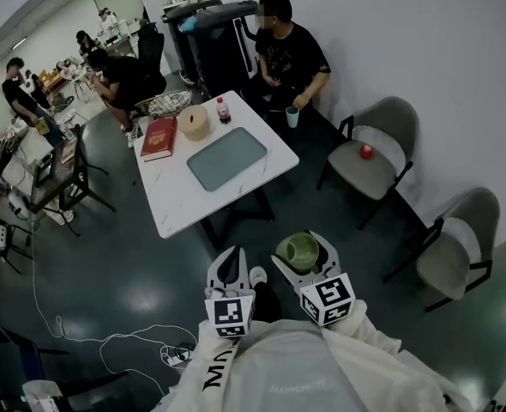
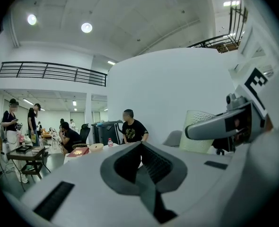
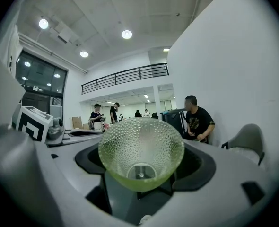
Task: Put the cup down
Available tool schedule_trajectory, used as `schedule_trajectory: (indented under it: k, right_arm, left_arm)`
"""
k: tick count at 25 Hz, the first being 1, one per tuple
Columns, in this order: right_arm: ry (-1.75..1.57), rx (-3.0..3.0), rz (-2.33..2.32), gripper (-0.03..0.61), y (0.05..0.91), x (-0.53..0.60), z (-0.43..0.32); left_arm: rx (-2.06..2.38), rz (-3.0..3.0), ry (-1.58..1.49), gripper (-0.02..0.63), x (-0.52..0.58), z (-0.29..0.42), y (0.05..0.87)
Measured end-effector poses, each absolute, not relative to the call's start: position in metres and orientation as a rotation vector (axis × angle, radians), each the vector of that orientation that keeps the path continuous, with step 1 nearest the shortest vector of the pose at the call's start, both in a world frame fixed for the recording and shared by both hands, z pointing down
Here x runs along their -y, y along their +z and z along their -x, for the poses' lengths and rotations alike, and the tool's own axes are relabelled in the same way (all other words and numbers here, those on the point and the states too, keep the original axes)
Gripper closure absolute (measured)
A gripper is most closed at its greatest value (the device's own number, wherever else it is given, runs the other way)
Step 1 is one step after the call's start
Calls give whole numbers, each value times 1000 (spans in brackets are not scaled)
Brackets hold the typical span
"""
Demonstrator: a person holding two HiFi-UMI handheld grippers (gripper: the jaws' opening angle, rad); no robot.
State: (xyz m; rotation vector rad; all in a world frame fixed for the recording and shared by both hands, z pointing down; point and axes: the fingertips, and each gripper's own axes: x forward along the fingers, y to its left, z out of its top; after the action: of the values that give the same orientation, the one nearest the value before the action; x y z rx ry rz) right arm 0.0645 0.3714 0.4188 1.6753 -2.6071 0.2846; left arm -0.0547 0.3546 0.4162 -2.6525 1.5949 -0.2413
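**Open hall, white counter ahead: cup is in the right jaws**

Cup is green, pebbled and translucent. It looks light and rigid, probably breakable if it's glass, and the bumps should give some grip. The right gripper has its jaws spread around the lower wall, pinching it near the base, with the mouth facing away from the camera. The cup is airborne, short of the near edge of the counter. The left gripper has its jaws pressed together with nothing between them.

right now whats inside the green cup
Nothing visible: the green cup, held in the right claw, looks empty, its clear base showing. The claw's inner faces behind its dimpled wall are covered.
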Motion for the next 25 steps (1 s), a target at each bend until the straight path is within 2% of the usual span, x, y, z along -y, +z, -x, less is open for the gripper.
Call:
schedule_trajectory:
  k: [25]
  right_arm:
    - [464,2537,-1579,186,458,-123,-6]
  left_arm:
    - [-1661,2724,-383,601,-106,111,449]
